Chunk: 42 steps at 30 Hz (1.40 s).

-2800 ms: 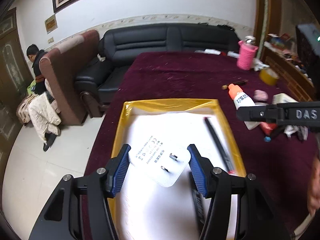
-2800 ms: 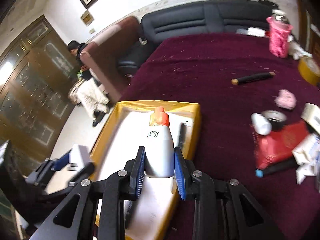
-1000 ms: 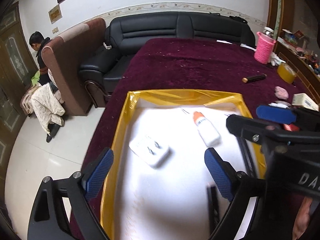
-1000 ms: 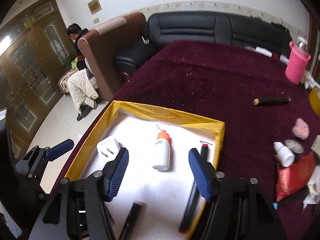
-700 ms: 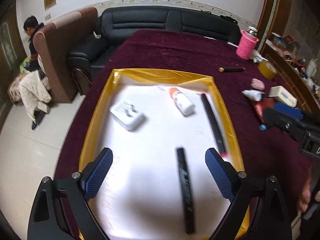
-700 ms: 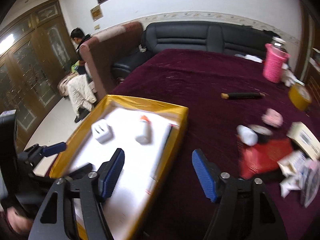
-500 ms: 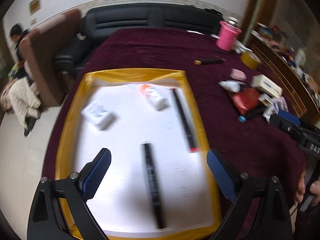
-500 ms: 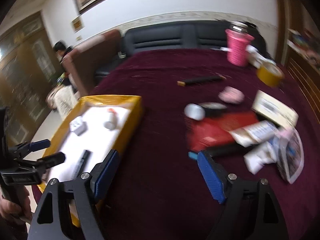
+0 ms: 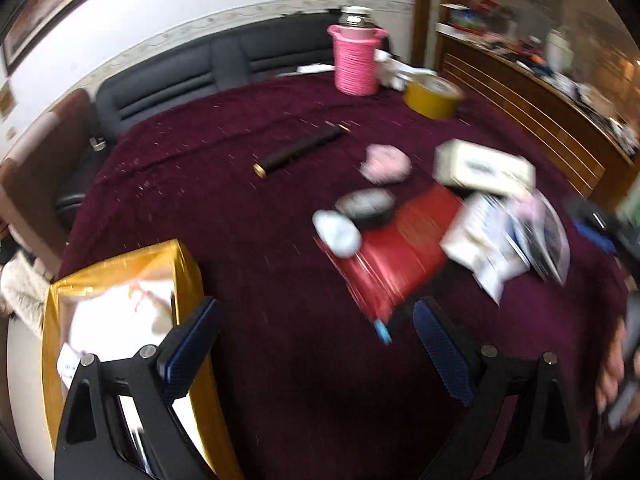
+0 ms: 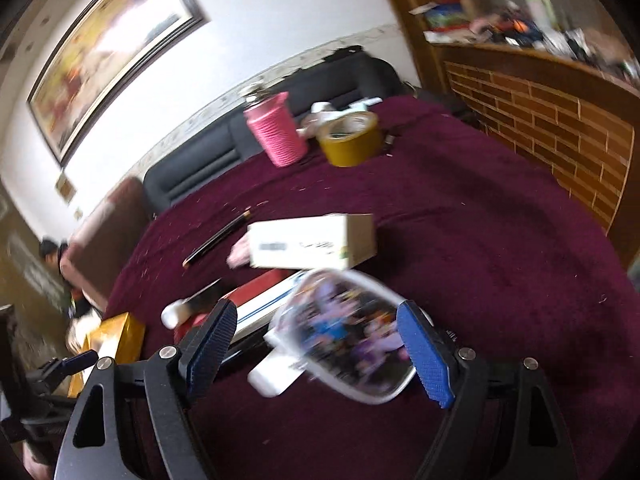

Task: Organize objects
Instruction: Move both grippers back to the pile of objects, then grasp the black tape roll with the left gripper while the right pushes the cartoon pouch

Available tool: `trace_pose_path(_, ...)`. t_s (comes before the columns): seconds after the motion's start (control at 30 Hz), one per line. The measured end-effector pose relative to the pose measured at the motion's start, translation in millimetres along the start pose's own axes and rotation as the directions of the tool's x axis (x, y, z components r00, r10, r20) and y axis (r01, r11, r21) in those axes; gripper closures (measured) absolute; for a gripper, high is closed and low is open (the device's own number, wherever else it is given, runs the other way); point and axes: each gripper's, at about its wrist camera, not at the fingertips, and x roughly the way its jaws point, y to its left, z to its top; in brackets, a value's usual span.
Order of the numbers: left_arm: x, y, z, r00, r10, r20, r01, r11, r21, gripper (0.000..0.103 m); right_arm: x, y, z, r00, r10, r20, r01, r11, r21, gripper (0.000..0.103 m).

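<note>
Only in the left wrist view is the white inside of the gold tray (image 9: pixel 188 264) seen, beside the spread, empty left claw (image 9: pixel 316 352). A printed packet (image 10: pixel 352 332) is framed between the wide-apart fingers of the right claw (image 10: pixel 320 354), ungripped.

Matt, napped maroon tablecloth (image 9: pixel 248 208); shiny gold foil tray (image 9: pixel 188 268) with a white paper lining; glossy red packet (image 9: pixel 400 248); ribbed pink knitted sleeve (image 10: pixel 276 132) on a metal-topped flask; glossy yellow tape roll (image 10: pixel 352 140); matt cardboard box (image 10: pixel 312 242); textured blue gripper pads (image 10: pixel 424 360)
</note>
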Motion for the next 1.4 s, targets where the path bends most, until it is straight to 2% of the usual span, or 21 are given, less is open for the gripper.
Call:
trace_pose_path(0.07, 19, 9, 16, 1.000, 0.020, -0.009, -0.021, 0.998, -0.058, 0.007, 8, -14, 3, 1.000, 0.015, -0.003, -0.015, 0.999, 0.038, 0.017)
trace_pose_path(0.17, 56, 14, 38, 0.999, -0.002, -0.047, -0.004, 0.992, -0.128, 0.007, 17, -25, 5, 0.999, 0.046, 0.000, -0.046, 0.996, 0.079, 0.017)
trace_pose_path(0.37, 106, 7, 52, 0.992, -0.037, -0.123, 0.014, 0.983, -0.182, 0.007, 25, -22, 1, 0.999, 0.046, 0.019, -0.047, 0.998, 0.030, 0.017)
trace_pose_path(0.5, 103, 4, 39, 0.981, -0.131, -0.144, 0.101, 0.975, -0.196, 0.028, 25, -22, 1, 0.998, 0.060, 0.015, -0.060, 0.998, 0.014, 0.017)
trace_pose_path(0.57, 93, 1, 29, 0.981, -0.128, -0.147, 0.102, 0.980, -0.172, 0.034, 24, -22, 1, 0.998, 0.065, 0.017, -0.065, 0.998, 0.011, 0.017)
trace_pose_path(0.63, 81, 1, 21, 0.980, -0.138, -0.144, 0.115, 0.980, -0.161, 0.051, 23, -21, 0, 0.997, 0.069, 0.017, -0.069, 0.998, 0.009, 0.017)
trace_pose_path(0.67, 76, 1, 18, 0.978, -0.147, -0.148, 0.124, 0.980, -0.156, 0.065, 23, -20, 0, 0.997, 0.070, 0.016, -0.070, 0.998, 0.007, 0.016)
trace_pose_path(0.7, 71, -1, 14, 0.978, -0.146, -0.152, 0.125, 0.982, -0.142, 0.070, 23, -20, -1, 0.997, 0.071, 0.017, -0.071, 0.997, 0.005, 0.016)
trace_pose_path(0.8, 59, -5, 10, 0.984, -0.122, -0.133, 0.111, 0.990, -0.089, 0.070, 23, -19, -2, 0.997, 0.069, 0.014, -0.069, 0.998, -0.002, 0.016)
trace_pose_path(0.87, 52, -4, 11, 0.982, -0.149, -0.114, 0.142, 0.987, -0.071, 0.069, 23, -18, -2, 0.997, 0.070, 0.014, -0.070, 0.998, -0.002, 0.016)
trace_pose_path(0.93, 45, -8, 9, 0.981, -0.165, -0.106, 0.162, 0.986, -0.036, 0.063, 23, -18, -2, 0.998, 0.066, 0.015, -0.066, 0.998, -0.003, 0.016)
trace_pose_path(1.03, 36, -16, 8, 0.989, -0.126, -0.074, 0.127, 0.992, 0.016, 0.054, 24, -19, -2, 0.998, 0.059, 0.011, -0.059, 0.998, 0.002, 0.015)
trace_pose_path(1.1, 32, -18, 11, 0.995, -0.098, -0.034, 0.100, 0.994, 0.046, 0.031, 24, -20, -3, 0.998, 0.060, 0.010, -0.060, 0.998, 0.006, 0.015)
trace_pose_path(1.17, 37, -20, 15, 0.999, -0.043, -0.011, 0.044, 0.995, 0.084, 0.022, 25, -20, -3, 0.998, 0.056, 0.009, -0.056, 0.998, 0.002, 0.015)
trace_pose_path(1.3, 63, -37, 17, 0.999, 0.024, -0.025, -0.018, 0.977, 0.211, 0.022, 24, -18, -3, 0.999, 0.051, 0.013, -0.051, 0.999, -0.010, 0.015)
trace_pose_path(1.4, 68, -39, 13, 0.999, -0.014, -0.036, 0.021, 0.978, 0.206, 0.022, 24, -16, -5, 0.999, 0.042, 0.018, -0.042, 0.999, -0.021, 0.015)
